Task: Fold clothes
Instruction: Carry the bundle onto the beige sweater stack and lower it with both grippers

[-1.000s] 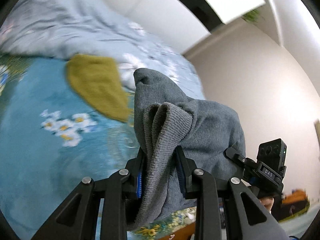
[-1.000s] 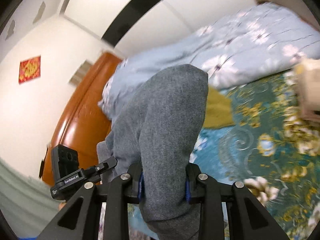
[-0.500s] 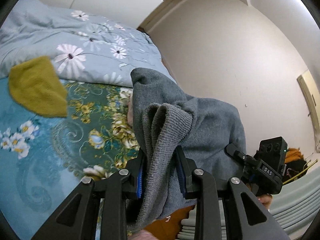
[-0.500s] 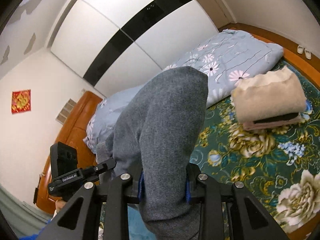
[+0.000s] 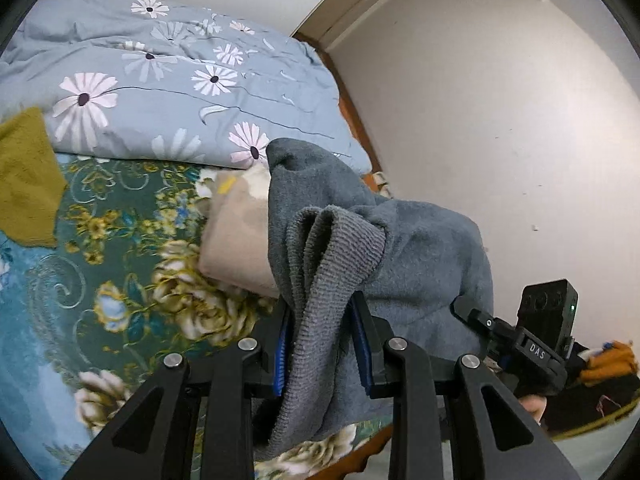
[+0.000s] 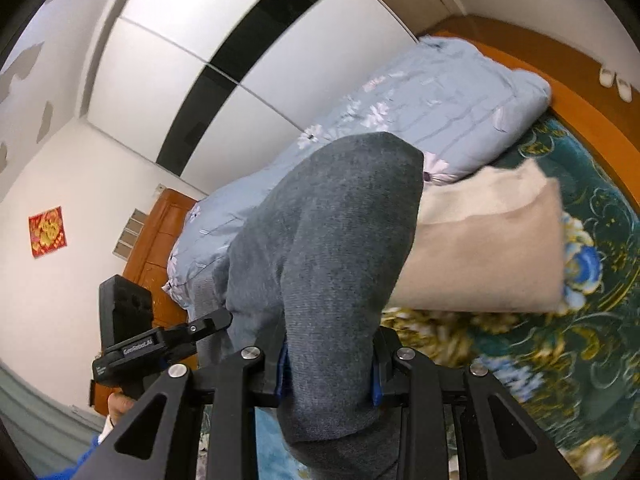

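While the grey sweater [image 5: 420, 264] is held off the bed between both tools, it appears bunched into a compact bundle, which suggests its folds are largely made. The left gripper [image 5: 322, 344] is clamped on a ribbed edge of the sweater, with the fabric pinched between the blue pads. The right gripper [image 6: 330, 364] is clamped on a thick, rounded wad of the same garment. Each tool appears at the edge of the other's view, so the two stand near each other with the sweater slung between them.

Just beyond the sweater, a beige folded garment [image 6: 492, 248] lies on the green floral bedspread [image 5: 120, 280]. It looks finished, and it is judged to be the stack where the sweater belongs. Whether other items lie beneath it cannot be told from these views.

A mustard-yellow garment [image 5: 24, 184] lies well apart at the left edge of the left view. Its outline looks loose, so it is probably not yet folded. A light blue daisy-print duvet [image 5: 168, 92] is heaped behind everything, against the white wardrobe [image 6: 248, 40].

Remaining steps, as judged: lower the sweater onto or beside the beige garment, release both tools, then fold the yellow garment.
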The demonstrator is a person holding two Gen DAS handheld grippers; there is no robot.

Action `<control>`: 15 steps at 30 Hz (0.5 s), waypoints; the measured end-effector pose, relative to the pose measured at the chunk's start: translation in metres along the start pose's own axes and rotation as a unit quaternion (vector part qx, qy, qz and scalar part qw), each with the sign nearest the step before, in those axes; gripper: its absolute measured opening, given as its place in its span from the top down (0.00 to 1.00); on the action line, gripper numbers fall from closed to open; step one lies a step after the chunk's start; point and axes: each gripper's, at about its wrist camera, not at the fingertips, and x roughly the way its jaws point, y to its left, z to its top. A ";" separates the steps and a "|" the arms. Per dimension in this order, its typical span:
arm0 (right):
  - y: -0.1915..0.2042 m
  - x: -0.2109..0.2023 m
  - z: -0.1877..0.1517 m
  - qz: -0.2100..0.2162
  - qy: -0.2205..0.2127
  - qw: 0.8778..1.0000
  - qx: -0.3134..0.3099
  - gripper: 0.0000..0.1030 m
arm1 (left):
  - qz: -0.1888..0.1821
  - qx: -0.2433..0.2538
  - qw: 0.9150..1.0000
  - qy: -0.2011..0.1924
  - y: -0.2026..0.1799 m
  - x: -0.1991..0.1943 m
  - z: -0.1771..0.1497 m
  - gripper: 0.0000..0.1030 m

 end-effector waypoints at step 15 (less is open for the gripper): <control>-0.153 0.050 0.066 0.014 0.045 0.993 0.105 0.69 | 0.086 0.015 0.991 0.101 -0.025 0.148 0.061 0.72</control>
